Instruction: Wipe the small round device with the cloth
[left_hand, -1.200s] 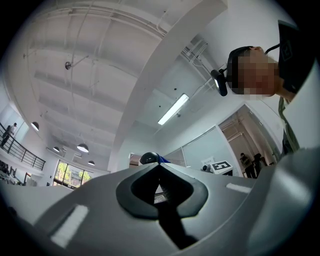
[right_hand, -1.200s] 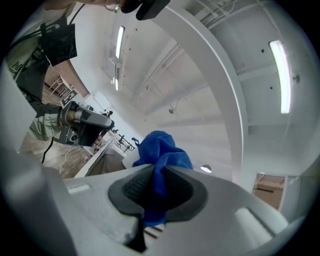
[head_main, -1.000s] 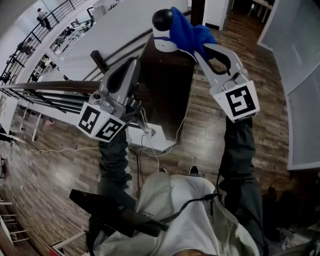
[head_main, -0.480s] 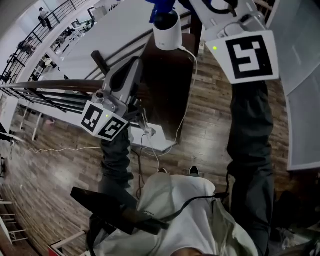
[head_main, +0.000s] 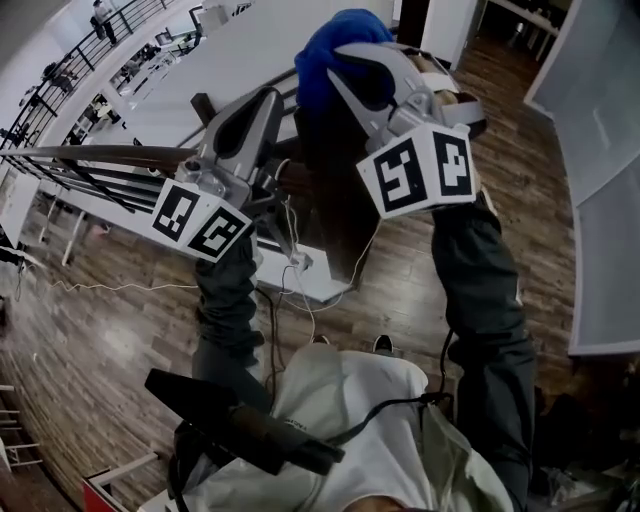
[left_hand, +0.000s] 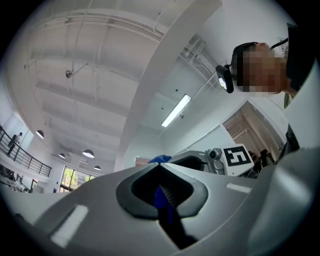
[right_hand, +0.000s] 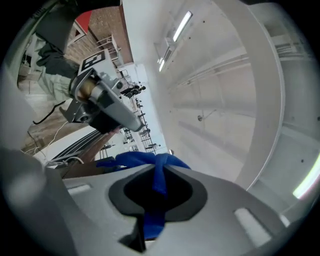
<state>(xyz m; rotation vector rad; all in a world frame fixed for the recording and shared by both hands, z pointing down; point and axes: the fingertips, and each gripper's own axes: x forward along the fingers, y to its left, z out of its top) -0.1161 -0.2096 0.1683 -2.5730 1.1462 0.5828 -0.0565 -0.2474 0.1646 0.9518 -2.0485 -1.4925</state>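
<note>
Right claw is holding the cloth over the far end of the surface

Nearest, the left claw (head_main: 270, 97) is idling clenched and empty beside the dark surface (head_main: 335, 200). Beyond it, the right claw (head_main: 336, 60) is gripping the blue cloth (head_main: 315, 45). The small round device is not showing; it is probably lying just ahead under the cloth, closer to the right claw.
</note>
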